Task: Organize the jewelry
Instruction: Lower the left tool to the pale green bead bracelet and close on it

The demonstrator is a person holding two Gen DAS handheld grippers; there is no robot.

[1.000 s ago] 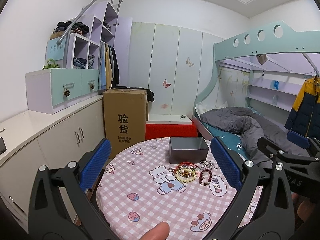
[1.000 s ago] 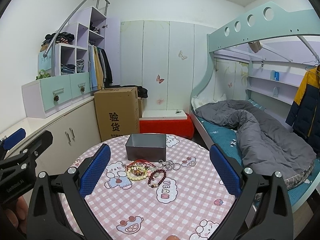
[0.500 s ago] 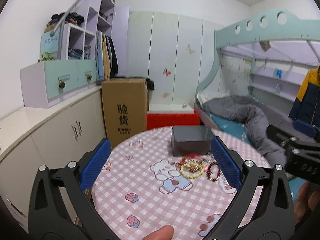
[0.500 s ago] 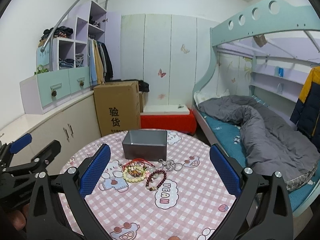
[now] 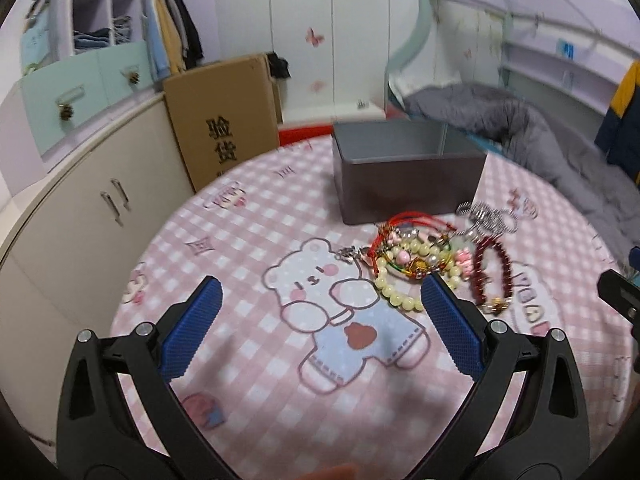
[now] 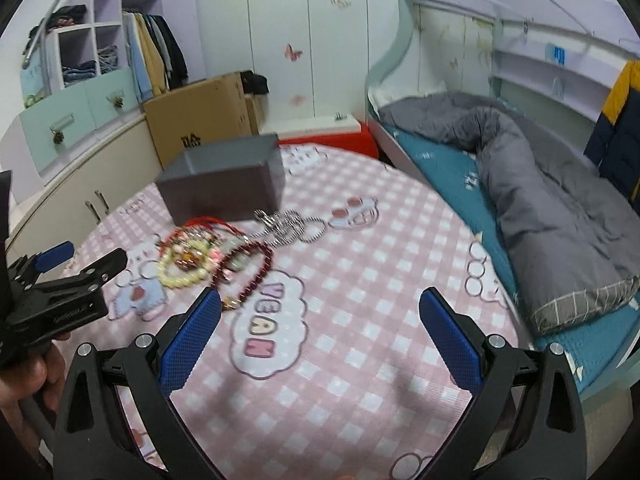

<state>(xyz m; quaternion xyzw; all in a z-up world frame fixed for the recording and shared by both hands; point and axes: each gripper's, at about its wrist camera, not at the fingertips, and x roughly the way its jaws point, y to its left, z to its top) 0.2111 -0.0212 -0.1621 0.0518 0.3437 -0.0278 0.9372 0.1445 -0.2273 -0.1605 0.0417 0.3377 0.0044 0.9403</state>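
Round table [image 5: 248, 432], pink-checked cloth with bear prints.

Grey box [image 5: 408, 172], open-topped, on the far part of the table; interior bare where visible. In the right view it stands left of centre [image 6: 224, 184].

Jewelry, heaped on the cloth just in front of the box:
- Red cord bracelet [image 5: 404, 222], nearest the box wall.
- Pale bead bracelet [image 5: 396, 292], lying over the bear print's edge; tangled with small coloured charms.
- Dark red bead bracelet [image 5: 492, 272], just right of the pale one, gold clasp toward the camera.
- Silver chain [image 5: 486, 214], right of the red cord, near the box's front corner; loops spread flat [image 6: 288, 226].

Left gripper [image 5: 320, 304]: jaws wide, holding nothing, low over the bear print; right fingertip [image 5: 436, 292] just beside the pale beads, contact cannot be told. Seen from the right view at the left edge [image 6: 76, 268], above the cloth beside the heap.

Right gripper [image 6: 320, 308]: jaws wide, holding nothing, over bare cloth right of the heap; left fingertip [image 6: 208, 308] near the dark red bracelet's clasp.

Surroundings: cardboard box [image 5: 224, 120] behind the table, bed with grey quilt [image 6: 540, 200] to the right.
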